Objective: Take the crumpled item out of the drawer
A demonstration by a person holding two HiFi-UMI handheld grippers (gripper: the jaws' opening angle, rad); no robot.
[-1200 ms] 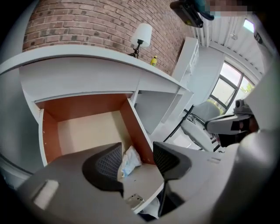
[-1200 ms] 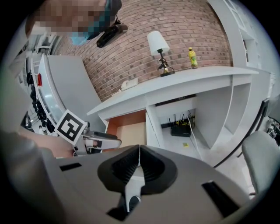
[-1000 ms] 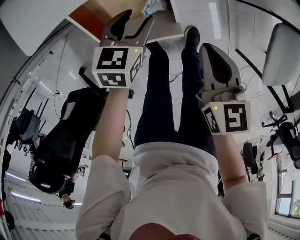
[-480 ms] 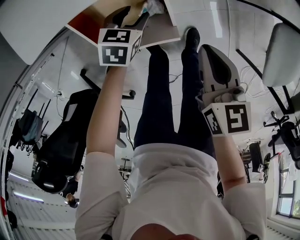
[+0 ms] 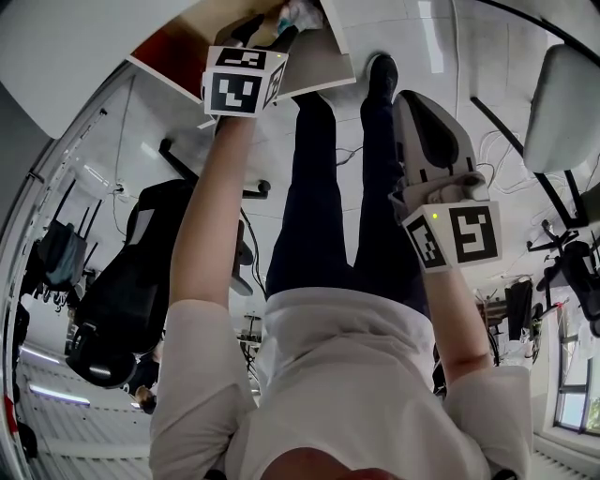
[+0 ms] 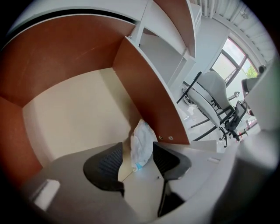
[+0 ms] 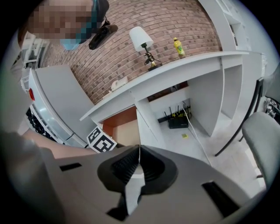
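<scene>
The crumpled item [image 6: 142,146] sits in the drawer's [image 6: 74,113] far corner, between the 2 jaws of the left gripper [image 6: 136,153]. The jaws stand apart, 1 on each side of it. It lies closer to the jaw on that gripper's right, but whether that pad touches it cannot be told. In the head view only a scrap of the item [image 5: 302,13] shows, cut by the top edge and partly covered by the left gripper [image 5: 272,23]. It is white, thin and creased like paper or film, bunched into an upright lump with a small blue patch at its lower end. Just beyond it rises the drawer's smooth reddish-brown side wall [image 6: 148,87], and the floor under it is matte cream. The gripper's grey body hides the near part of the drawer. The ribbed dark pads [image 6: 107,164] are curved. Well off to that gripper's right stands a grey office chair [image 6: 214,94]. The right gripper [image 7: 139,162] is clenched on nothing, its ribbed pads meeting along 1 thin line, and it hangs well apart from the drawer. Far ahead of it, a white shelf [image 7: 175,70] against a brick wall [image 7: 144,17] bears a lamp [image 7: 142,41] and a yellow bottle [image 7: 177,47].
</scene>
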